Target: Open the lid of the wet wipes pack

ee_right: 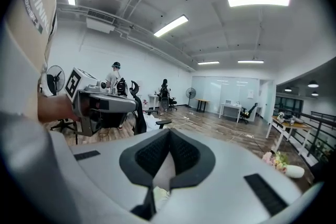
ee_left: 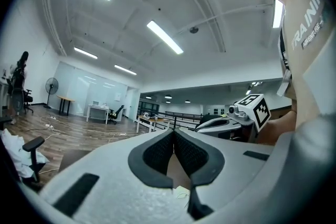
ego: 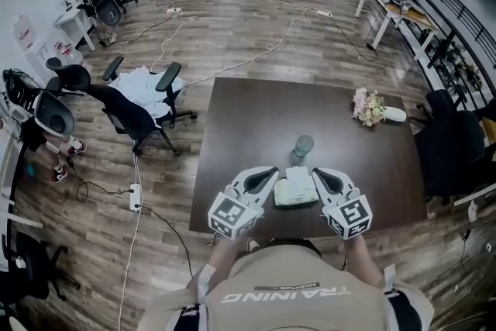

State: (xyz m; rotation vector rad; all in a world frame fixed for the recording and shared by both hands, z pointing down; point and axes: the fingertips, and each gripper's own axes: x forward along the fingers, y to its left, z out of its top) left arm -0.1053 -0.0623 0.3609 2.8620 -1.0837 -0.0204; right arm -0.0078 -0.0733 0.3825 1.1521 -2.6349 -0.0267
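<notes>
Floor (ego: 232, 27): wood boards run all round, with cables trailing across them and a power strip (ego: 136, 198) lying left of the bench.

Bench (ego: 248, 120): a dark brown square top straight ahead of me, its near edge just under my hands.

Office chair (ego: 132, 116): black, standing well left of the bench with white cloth heaped on it.

Left hand-held gripper (ego: 270, 174) (ee_left: 173, 135): I hold it over the near edge of the bench, pointing inward toward the pack's left side. Its own view shows the two dark pads pressed together at the tips with nothing pinched between them.

Right hand-held gripper (ego: 317, 175) (ee_right: 169, 135): I hold it as a mirror of the left, just beside the pack's right side. Its pads are also pressed together at the tips, and nothing is held.

Wet wipes pack (ego: 295, 187): white, lying flat on the bench near its front edge, between my two gripper tips. From the head view I cannot tell whether either tip touches it or whether the lid is up or down.

Flowers (ego: 367, 106): a small pale bunch lying toward the far right of the bench, with a white object just beside it.

Cup (ego: 302, 145): grey and upright, standing just beyond the pack, apart from it.
</notes>
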